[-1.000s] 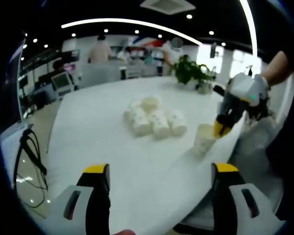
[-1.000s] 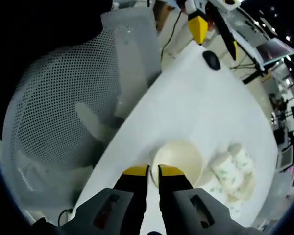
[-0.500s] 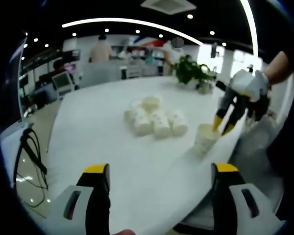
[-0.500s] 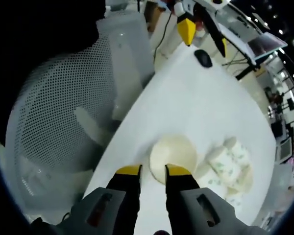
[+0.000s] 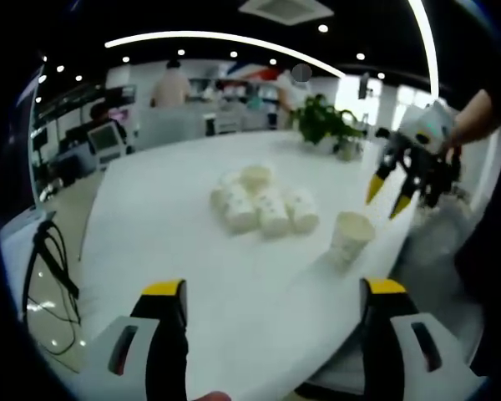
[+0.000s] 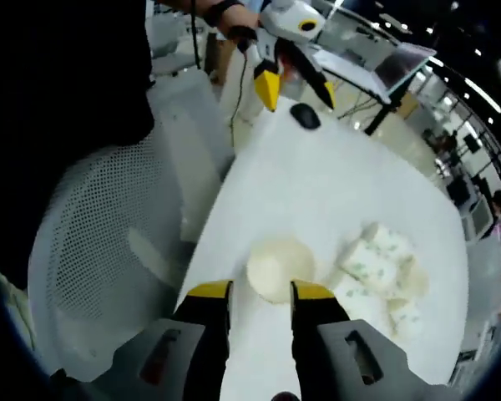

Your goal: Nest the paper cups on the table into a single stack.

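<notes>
right gripper (image 5: pixel 392 194): fingers apart, above upright white paper cup (image 5: pixel 350 237) | left gripper (image 5: pixel 271 292): fingers spread, empty | cup cluster (image 5: pixel 263 205), seemingly lying, at 11 o'clock on white surface (image 5: pixel 167 242)

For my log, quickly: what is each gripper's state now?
Left gripper: open, holding nothing.
Right gripper: open, above the upright white paper cup.

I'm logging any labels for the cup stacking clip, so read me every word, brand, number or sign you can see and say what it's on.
No text can be read.
Paper cups: a faint greenish print, too blurred to read.
Upright paper cup: plain.
Monitor in the background: too small to read.
</notes>
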Demonstrator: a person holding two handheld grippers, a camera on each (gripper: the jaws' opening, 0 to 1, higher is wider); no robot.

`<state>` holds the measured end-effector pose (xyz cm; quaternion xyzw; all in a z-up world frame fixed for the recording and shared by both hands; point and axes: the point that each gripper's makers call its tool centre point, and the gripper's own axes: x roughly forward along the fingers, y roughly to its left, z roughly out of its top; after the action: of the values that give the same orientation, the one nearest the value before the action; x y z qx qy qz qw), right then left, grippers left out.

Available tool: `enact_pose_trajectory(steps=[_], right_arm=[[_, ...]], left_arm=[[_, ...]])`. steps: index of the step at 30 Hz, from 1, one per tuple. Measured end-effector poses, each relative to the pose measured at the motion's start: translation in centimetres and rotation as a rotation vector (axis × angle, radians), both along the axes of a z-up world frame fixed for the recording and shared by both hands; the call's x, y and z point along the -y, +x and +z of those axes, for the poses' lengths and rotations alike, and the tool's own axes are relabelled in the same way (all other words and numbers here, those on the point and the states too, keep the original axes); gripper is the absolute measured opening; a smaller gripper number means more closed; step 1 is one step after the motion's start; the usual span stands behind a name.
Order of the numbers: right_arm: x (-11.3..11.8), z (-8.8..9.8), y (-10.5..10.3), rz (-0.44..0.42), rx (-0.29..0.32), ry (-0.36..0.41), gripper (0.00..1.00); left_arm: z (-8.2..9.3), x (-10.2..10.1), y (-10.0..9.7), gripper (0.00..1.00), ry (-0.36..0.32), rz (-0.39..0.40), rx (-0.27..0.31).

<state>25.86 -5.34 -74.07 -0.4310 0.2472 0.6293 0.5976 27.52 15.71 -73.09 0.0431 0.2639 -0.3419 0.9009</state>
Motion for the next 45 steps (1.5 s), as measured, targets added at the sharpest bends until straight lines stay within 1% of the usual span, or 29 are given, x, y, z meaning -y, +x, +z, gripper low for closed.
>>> enact_pose_trajectory(steps=[1, 2, 4, 7, 9, 15, 19, 23, 30, 34, 38, 40, 45], right_arm=[[0.1, 0.1, 0.1, -0.009, 0.0, 0.005, 0.26], [0.3, 0.4, 0.7, -0.04, 0.002, 0.028, 0.27], [0.5, 1.0, 1.0, -0.073, 0.008, 0.049, 0.28], [1.1, 1.5, 2.3, -0.138, 0.014, 0.08, 0.32], [1.4, 2.0, 3.1, -0.18, 0.007, 0.117, 0.35], [2.7, 2.5, 4.7, -0.26, 0.005, 0.148, 0.39], [3.0, 2.9, 5.1, -0.285, 0.011, 0.166, 0.41], [3.4, 2.8, 5.5, -0.317, 0.001, 0.185, 0.43], [3.8, 2.9, 5.8, -0.37, -0.035, 0.217, 0.46], [4.1, 3.0, 6.5, -0.419, -0.054, 0.257, 0.48], [4.2, 3.6, 7.0, -0.481, -0.08, 0.303, 0.52], [4.3, 4.1, 7.2, -0.491, -0.081, 0.316, 0.52], [4.6, 4.7, 8.0, -0.537, -0.092, 0.354, 0.58]], left_arm=[[0.0, 0.0, 0.0, 0.84, 0.002, 0.0, -0.001], [0.0, 0.0, 0.0, 0.84, 0.002, -0.001, -0.001], [0.0, 0.0, 0.0, 0.84, 0.002, 0.0, 0.0], [0.1, 0.0, 0.0, 0.84, 0.004, -0.002, 0.002], [0.2, 0.1, 0.1, 0.84, 0.002, -0.001, 0.003], [0.2, 0.2, 0.0, 0.84, 0.008, -0.01, 0.005], [0.3, 0.2, -0.1, 0.84, 0.006, -0.009, 0.007], [0.3, 0.2, -0.2, 0.84, 0.01, -0.012, 0.004], [0.3, 0.2, -0.4, 0.84, 0.009, -0.011, 0.002], [0.3, 0.4, -0.5, 0.84, 0.008, -0.012, 0.001], [0.3, 0.5, -0.5, 0.84, 0.008, -0.012, 0.003], [0.3, 0.5, -0.5, 0.84, 0.007, -0.011, 0.001], [0.4, 0.5, -0.4, 0.84, 0.002, -0.008, 0.002]])
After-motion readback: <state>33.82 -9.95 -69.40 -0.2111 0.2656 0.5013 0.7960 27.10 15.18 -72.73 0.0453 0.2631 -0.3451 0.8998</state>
